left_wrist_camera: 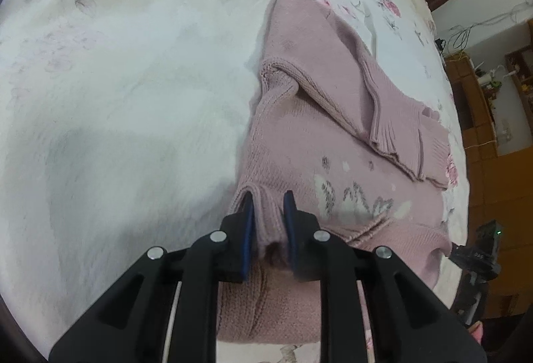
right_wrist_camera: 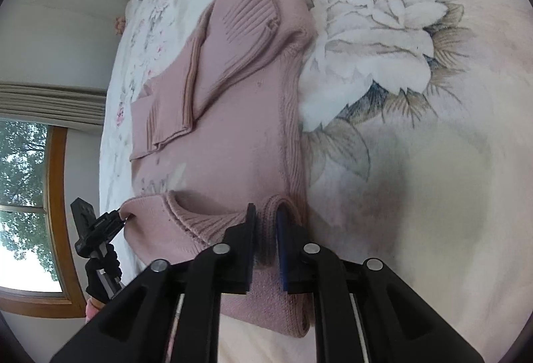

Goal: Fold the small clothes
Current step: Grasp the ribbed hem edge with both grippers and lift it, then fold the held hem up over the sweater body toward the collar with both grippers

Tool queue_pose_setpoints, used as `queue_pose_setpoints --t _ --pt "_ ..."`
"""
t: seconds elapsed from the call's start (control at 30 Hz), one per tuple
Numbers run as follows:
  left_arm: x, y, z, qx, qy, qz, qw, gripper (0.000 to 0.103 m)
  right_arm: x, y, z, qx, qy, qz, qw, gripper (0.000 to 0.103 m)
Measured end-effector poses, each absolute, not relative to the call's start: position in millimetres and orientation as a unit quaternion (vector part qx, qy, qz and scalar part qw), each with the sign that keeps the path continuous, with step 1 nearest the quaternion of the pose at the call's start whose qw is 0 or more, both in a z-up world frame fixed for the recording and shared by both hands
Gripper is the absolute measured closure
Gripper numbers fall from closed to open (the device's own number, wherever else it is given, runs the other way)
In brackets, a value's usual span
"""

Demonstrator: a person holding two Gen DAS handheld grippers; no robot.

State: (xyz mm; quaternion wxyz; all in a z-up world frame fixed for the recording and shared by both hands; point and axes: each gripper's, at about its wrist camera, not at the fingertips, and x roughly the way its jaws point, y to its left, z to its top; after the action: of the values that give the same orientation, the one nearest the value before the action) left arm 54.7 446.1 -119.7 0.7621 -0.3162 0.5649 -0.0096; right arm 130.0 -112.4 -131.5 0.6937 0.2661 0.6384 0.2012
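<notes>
The left gripper (left_wrist_camera: 269, 219) has its fingers clamped on a bunched shoulder edge of the pink sweater (left_wrist_camera: 333, 116), which lies on the floral bed (left_wrist_camera: 133, 79) with both sleeves crossed over its chest (cuffs overlapping). The right gripper (right_wrist_camera: 266, 229) pinches the other shoulder, by the ribbed collar (right_wrist_camera: 200, 219). The risk, I judge: lifting the two corners unevenly would slide the loose sleeves off and undo the fold, or thick knit could slip from either grip.
</notes>
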Motion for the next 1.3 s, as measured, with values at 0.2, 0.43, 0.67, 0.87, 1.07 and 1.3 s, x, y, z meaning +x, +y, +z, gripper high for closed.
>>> queue_pose_setpoints --t 0.2,0.43,0.67,0.87,1.07,1.3 --pt "40 472 -90 -0.349 0.524 0.006 0.777 0.063 125 -131 -105 0.247 0.616 0.189 0.724 0.070" --pt "38 461 -68 -0.275 0.525 -0.009 0.805 0.056 117 -107 -77 0.138 0.597 0.208 0.763 0.050" --pt "58 421 -88 -0.151 0.558 -0.025 0.815 0.041 128 -62 -82 0.059 0.597 0.230 0.766 0.045" --pt "70 405 -109 -0.090 0.580 -0.025 0.809 0.047 135 -42 -104 0.009 0.609 0.224 0.760 0.045" --pt "67 391 -106 -0.062 0.579 -0.035 0.812 0.093 132 -33 -115 -0.017 0.616 0.218 0.756 0.086" --pt "58 389 -95 -0.084 0.567 -0.055 0.817 0.093 121 -36 -100 0.008 0.605 0.254 0.754 0.092"
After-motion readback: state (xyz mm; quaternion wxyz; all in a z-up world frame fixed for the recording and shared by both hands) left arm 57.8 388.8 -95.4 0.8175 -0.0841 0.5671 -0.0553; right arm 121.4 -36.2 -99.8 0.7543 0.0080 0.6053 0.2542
